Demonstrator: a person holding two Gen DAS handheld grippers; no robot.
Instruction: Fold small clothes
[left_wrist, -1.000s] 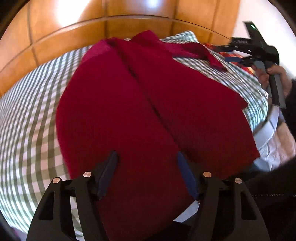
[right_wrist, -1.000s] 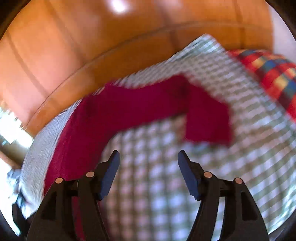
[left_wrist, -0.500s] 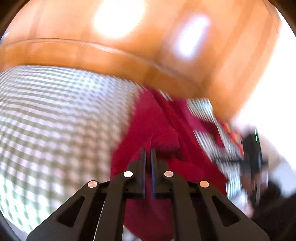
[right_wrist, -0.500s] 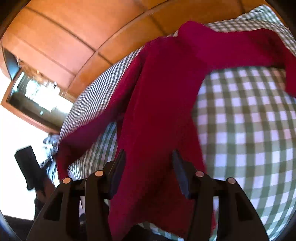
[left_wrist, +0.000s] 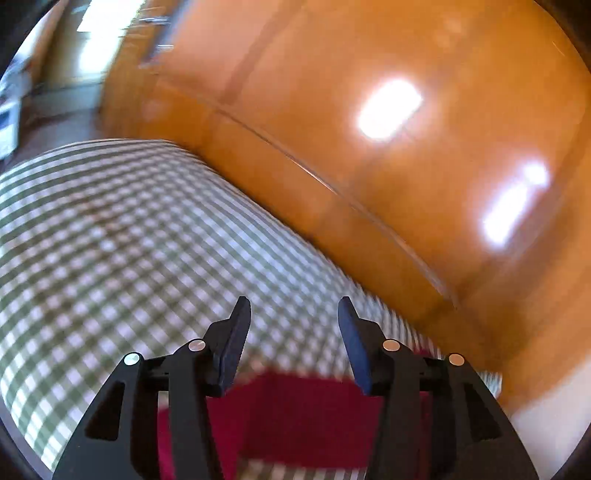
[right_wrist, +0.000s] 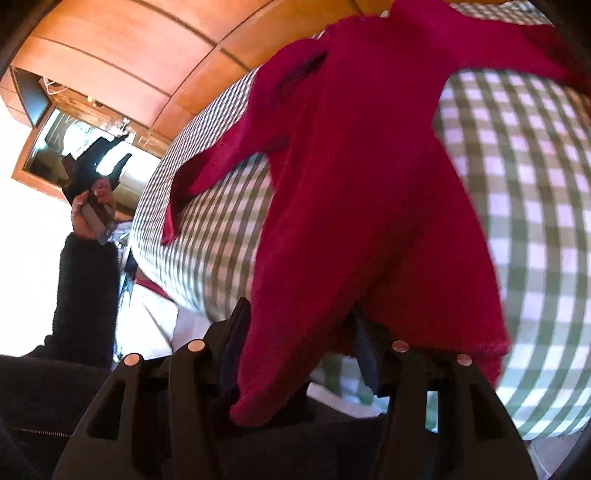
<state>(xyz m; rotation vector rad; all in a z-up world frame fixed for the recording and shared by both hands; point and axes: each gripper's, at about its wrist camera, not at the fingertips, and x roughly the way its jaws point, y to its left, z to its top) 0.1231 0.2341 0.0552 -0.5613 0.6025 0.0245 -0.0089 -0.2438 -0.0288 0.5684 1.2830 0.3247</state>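
Left wrist view: the left tongs (left_wrist: 293, 334) are spread, having just been opened, with nothing held between them; a red jumper (left_wrist: 306, 417) is seen below them on a checked bed cover (left_wrist: 122, 251).
Right wrist view: the right tongs (right_wrist: 299, 350) have just been closing, with the jumper's hem between them; whether it is pinched cannot be told. The jumper is spread across the bed.

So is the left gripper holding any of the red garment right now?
No. In the left wrist view the left gripper stands open with only checked cloth between its fingers; the red garment lies below them.
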